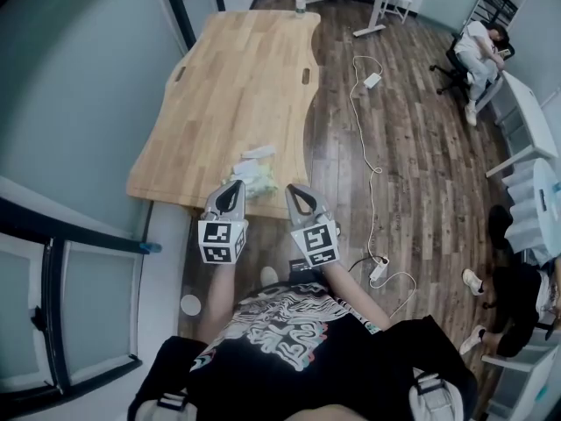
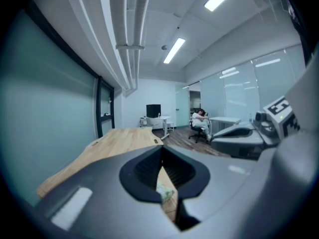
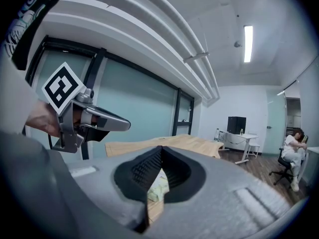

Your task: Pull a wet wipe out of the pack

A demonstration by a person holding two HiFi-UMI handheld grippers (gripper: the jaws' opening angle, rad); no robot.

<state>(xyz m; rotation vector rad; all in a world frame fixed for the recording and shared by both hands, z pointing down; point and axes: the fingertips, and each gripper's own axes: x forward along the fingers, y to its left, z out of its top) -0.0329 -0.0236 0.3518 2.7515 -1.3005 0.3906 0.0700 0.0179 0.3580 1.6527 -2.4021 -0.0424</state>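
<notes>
The left tool [image 1: 234, 185] is clenched, its jaw tips pressed together with nothing between them. The right tool [image 1: 294, 190] is clenched and empty in the same way. In the head view both are held side by side at the near edge of the bench [image 1: 219, 77], pointing across it and tipped slightly downward.

The pack [image 1: 252, 178] of wet wipes lies flat on the bench just inside that near edge. It is at about 1 o'clock from the left tool and 11 o'clock from the right, near both but touched by neither. Each gripper view shows its pale green top through the gap below the closed tips.

A white strip [image 1: 258, 153] sits at 12 o'clock from the pack, at its far end. I cannot tell whether it is a wipe lying loose or one still attached at the opening.

The scene would fit two stages: the tools coming in towards a pack whose wipe is yet to be drawn, or the tools clear of it with a wipe already out. In my judgement the pictures do not settle which. Clenched like this, neither tool could take hold of anything.
</notes>
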